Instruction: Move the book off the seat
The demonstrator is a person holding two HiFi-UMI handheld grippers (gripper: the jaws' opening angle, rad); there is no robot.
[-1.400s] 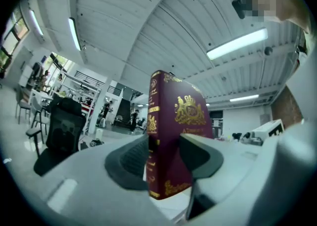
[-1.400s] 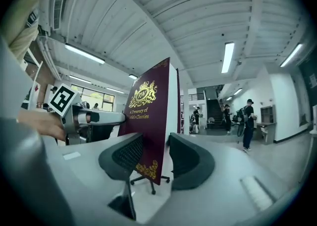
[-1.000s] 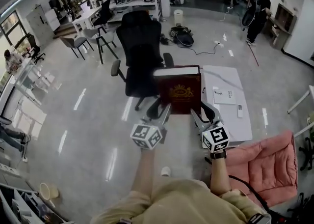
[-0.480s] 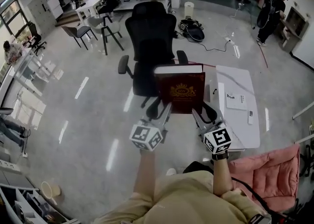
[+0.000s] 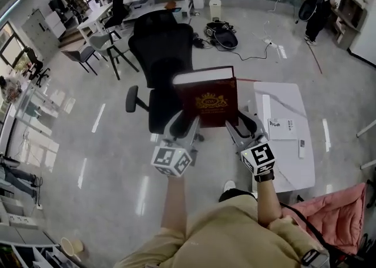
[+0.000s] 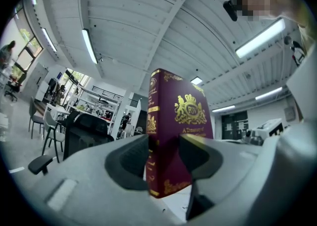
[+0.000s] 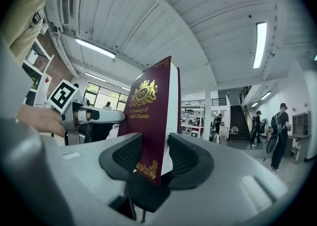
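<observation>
Thick maroon hardback book with gold crest [image 5: 207, 101], its near edge gripped in the jaws of left gripper [image 5: 183, 126] and right gripper [image 5: 239, 126], has travelled level and now hangs clear of the black office chair [image 5: 161, 55], beside the white surface [image 5: 288, 99]; setting down likely remains.

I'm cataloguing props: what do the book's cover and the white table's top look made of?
The book: maroon hardcover, probably leatherette or cloth, matte, with shiny gold-stamped crest and lettering. The table: smooth white top with faint grey veins, marble or marble-look laminate; can't tell which.
</observation>
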